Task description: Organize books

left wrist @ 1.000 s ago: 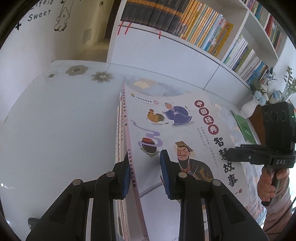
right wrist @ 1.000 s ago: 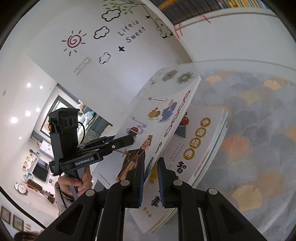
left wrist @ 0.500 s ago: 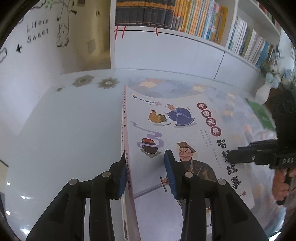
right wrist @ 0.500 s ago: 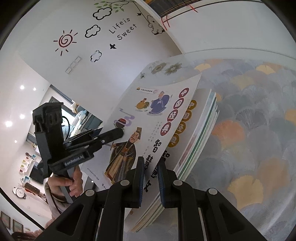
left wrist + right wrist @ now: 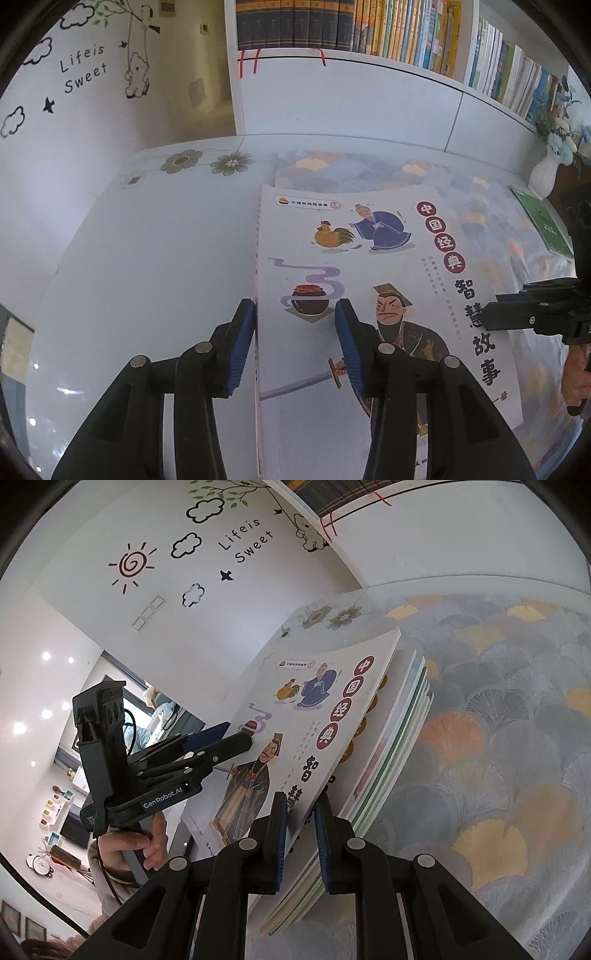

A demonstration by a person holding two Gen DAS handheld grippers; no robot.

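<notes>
Since the earlier frame, my left gripper (image 5: pixel 295 343) has been opening; its pads now stand apart, straddling the top book's (image 5: pixel 369 280) spine edge without pressing. My right gripper (image 5: pixel 301 830) pinches that book's near edge, lifted off the stack (image 5: pixel 399 746) on the patterned tablecloth (image 5: pixel 498 738). Beyond: bookshelf (image 5: pixel 369 29).

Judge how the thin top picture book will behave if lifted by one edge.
The thin white illustrated picture book will probably flex: its cover already bows where the right hand-held gripper pinches one edge. Likely light, being thin. Its glossy cover may slip.
</notes>
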